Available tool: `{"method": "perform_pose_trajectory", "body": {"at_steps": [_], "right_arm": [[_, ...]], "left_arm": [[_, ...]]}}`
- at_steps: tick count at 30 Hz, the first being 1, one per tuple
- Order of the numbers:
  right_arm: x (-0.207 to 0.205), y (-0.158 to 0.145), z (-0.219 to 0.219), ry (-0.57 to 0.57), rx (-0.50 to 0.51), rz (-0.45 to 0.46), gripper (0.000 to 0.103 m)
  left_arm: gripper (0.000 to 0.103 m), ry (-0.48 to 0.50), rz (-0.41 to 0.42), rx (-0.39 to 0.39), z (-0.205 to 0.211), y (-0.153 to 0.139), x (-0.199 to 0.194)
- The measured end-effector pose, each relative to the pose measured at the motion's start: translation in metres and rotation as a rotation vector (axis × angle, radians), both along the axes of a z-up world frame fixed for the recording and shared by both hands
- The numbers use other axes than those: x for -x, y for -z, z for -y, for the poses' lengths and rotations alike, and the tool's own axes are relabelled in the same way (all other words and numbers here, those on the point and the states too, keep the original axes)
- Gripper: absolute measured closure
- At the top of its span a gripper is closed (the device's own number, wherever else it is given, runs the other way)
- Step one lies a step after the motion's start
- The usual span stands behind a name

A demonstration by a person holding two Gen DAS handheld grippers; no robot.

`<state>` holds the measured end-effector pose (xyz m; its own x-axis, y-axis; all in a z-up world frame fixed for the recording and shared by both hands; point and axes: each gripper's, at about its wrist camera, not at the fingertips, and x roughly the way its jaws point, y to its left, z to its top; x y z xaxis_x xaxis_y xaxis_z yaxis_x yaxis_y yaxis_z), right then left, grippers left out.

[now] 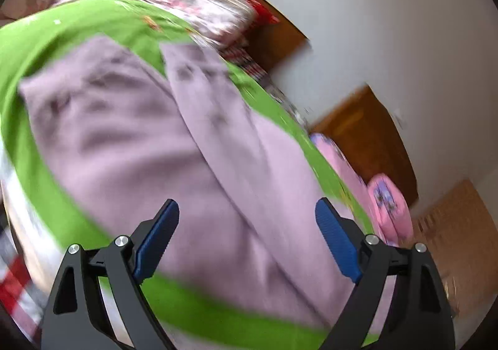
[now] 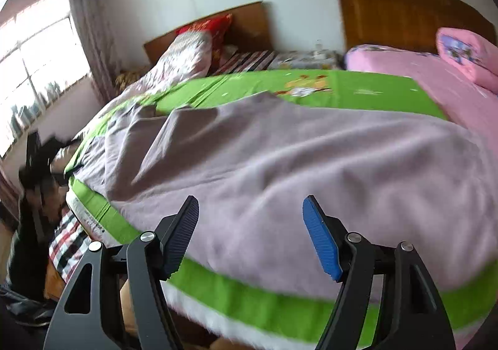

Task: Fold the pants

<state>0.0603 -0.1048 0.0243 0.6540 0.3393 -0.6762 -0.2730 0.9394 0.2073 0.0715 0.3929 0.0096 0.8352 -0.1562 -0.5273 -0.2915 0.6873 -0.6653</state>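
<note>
Nearest us, left gripper (image 1: 247,227) has its 2 blue pads wide apart, nothing between them, above the lilac pants (image 1: 174,144). We see the pants spread flat on the green sheet (image 1: 62,35), legs running away from camera. Right gripper (image 2: 250,227) likewise gapes empty over the pants' near edge. Pink bedding (image 2: 435,76) lies at far right. Both views are motion-blurred.

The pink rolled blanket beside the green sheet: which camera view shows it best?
The right wrist view: the pink rolled blanket lies there unblurred at the upper right, its printed end showing. The left wrist view shows it only small, blurred and partly behind a gripper finger.
</note>
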Motion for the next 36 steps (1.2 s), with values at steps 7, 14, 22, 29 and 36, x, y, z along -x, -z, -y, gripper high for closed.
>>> {"method": "perform_pose_trajectory", "body": {"at_steps": [7, 14, 22, 29, 36], "right_arm": [[-0.030, 0.005, -0.043, -0.058, 0.001, -0.025, 0.034], [-0.046, 0.014, -0.051, -0.057, -0.017, -0.073, 0.034], [-0.059, 0.012, -0.092, -0.170, -0.016, -0.105, 0.034], [-0.037, 0.007, -0.148, -0.351, 0.089, -0.027, 0.034], [-0.031, 0.018, -0.168, -0.400, 0.066, -0.069, 0.034]], "left_arm": [[0.027, -0.110, -0.162, 0.003, -0.087, 0.007, -0.091], [0.061, -0.109, -0.207, 0.000, -0.118, 0.021, -0.141], [0.092, -0.128, -0.195, -0.047, -0.113, 0.014, -0.134], [0.092, -0.198, 0.045, -0.231, -0.082, -0.091, -0.010], [0.089, -0.245, -0.216, -0.141, -0.130, 0.005, 0.038]]}}
